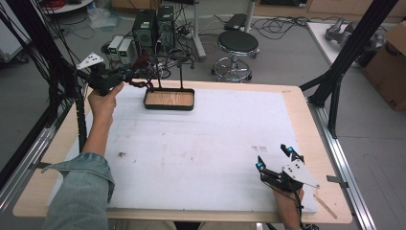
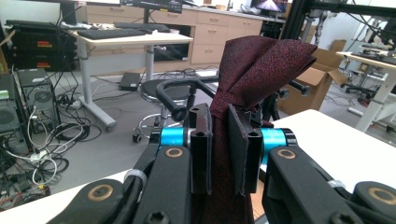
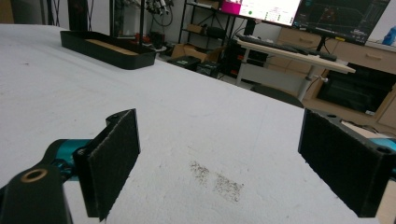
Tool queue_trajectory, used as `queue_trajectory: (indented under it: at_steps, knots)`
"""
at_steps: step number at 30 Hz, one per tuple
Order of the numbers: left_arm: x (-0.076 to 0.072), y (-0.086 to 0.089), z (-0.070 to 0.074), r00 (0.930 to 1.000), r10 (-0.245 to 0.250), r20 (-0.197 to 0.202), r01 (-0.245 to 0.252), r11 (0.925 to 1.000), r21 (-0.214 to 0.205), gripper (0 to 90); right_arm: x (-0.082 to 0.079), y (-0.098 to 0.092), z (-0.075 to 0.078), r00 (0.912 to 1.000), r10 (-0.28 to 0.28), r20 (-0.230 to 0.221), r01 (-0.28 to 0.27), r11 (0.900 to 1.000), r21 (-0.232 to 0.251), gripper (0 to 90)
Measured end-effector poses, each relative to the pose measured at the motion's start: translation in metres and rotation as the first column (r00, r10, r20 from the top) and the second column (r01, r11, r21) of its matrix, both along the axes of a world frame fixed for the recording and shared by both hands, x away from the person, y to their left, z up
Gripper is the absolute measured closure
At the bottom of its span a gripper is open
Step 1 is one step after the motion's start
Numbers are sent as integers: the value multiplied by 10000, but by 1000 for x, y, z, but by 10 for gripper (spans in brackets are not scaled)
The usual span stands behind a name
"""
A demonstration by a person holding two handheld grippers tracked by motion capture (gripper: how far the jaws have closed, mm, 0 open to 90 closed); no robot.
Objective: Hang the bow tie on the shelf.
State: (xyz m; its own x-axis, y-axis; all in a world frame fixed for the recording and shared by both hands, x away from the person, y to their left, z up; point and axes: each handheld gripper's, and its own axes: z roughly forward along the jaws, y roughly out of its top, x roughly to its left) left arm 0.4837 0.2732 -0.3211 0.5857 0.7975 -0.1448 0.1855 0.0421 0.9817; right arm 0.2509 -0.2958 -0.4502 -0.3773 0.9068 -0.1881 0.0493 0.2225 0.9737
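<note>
At the far left of the table (image 1: pixel 306 143), the left gripper (image 1: pixel 125 74) is held up in the air just left of a black tray (image 1: pixel 170 99), its jaws clamped together on a dark red tie (image 2: pixel 252 70). From the left gripper view the fabric runs up between the two pads and fans out in folds above them; the lower part of the tie drops out of sight below the jaws. From the high view the tie shows as a dark red strip hanging near the tray's left corner, though it is too small and dark there to tell whether it touches the rack or the tray.

That tray has a low black wall and a wooden floor, which looks bare. Thin black rods of a rack (image 1: pixel 182 72) rise from its far side; a curved black hook (image 2: pixel 180 95) sits close behind the gripper, and its joint with the rods cannot be made out.

Near the right corner of the table, the right gripper (image 1: pixel 275 158) rests low over the white pad (image 3: pixel 196 116), jaws wide apart with nothing between them. Faint dark specks (image 3: pixel 217 179) mark the white surface ahead of it.
</note>
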Motion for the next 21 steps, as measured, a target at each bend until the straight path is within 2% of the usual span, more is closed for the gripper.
queue_trajectory:
  at_steps: [1, 8, 14, 19, 21]
  knots:
    - [1, 1, 0, 10000, 48, -15, -48, 10000, 29, 793, 0, 0, 0, 10000, -2, 9, 2, 10000, -9, 119]
    - [9, 6, -1, 9992, 383, -144, -389, 9981, -476, 793, 0, 0, 0, 10000, 0, -33, 0, 10000, -14, 119]
    - [18, 10, -3, 9974, 637, -334, -658, 9955, -682, 793, 0, 0, 0, 10000, 11, -26, -11, 10000, -19, 119]
    - [25, 10, -5, 9958, 770, -495, -797, 9953, -546, 792, 0, 0, 0, 10000, 36, 0, -36, 10000, -31, 119]
    - [28, 10, -6, 9952, 815, -546, -849, 9944, -635, 792, 0, 0, 0, 10000, 22, -35, -22, 10000, -7, 119]
